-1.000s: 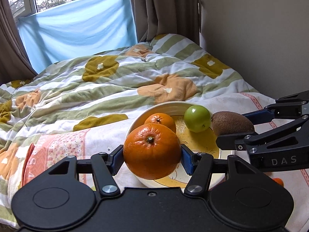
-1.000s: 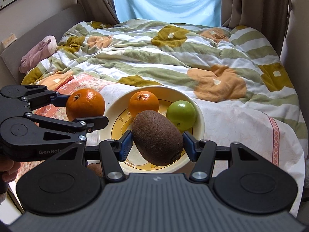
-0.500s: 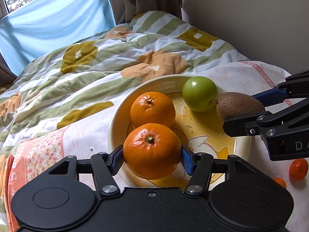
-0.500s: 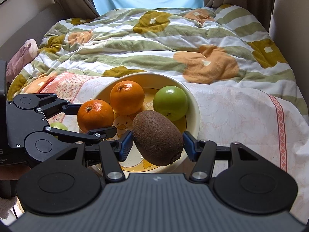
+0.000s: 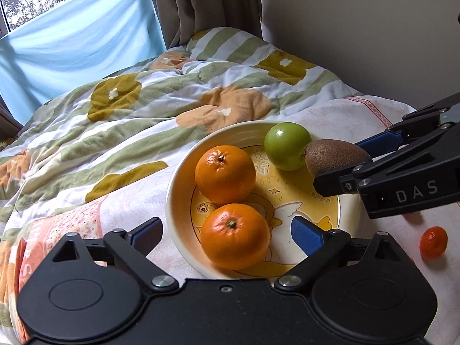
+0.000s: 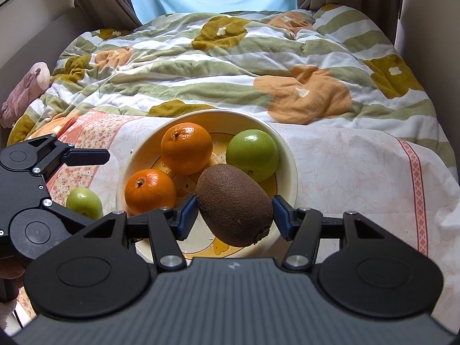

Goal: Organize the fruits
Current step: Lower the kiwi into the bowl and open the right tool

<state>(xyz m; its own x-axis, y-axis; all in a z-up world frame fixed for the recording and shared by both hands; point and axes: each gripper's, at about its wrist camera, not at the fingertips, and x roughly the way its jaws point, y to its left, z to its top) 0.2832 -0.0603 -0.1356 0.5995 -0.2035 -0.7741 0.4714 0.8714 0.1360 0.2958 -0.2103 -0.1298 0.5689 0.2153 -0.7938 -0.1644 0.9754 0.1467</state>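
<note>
On a bed (image 6: 359,155), the left gripper (image 5: 227,230), jaws opening wide, straddles an orange (image 5: 235,235) lying free in the bowl (image 5: 178,201). The right gripper (image 6: 234,211), marked "DAS", clamps a kiwi (image 6: 234,204) above the bowl, partly hiding its printed lettering, which is unreadable.

Bed (image 6: 359,161): quilt (image 6: 230,66), fruit bowl (image 6: 289,158), small green fruit (image 6: 84,202), small orange fruit (image 5: 433,242).
</note>
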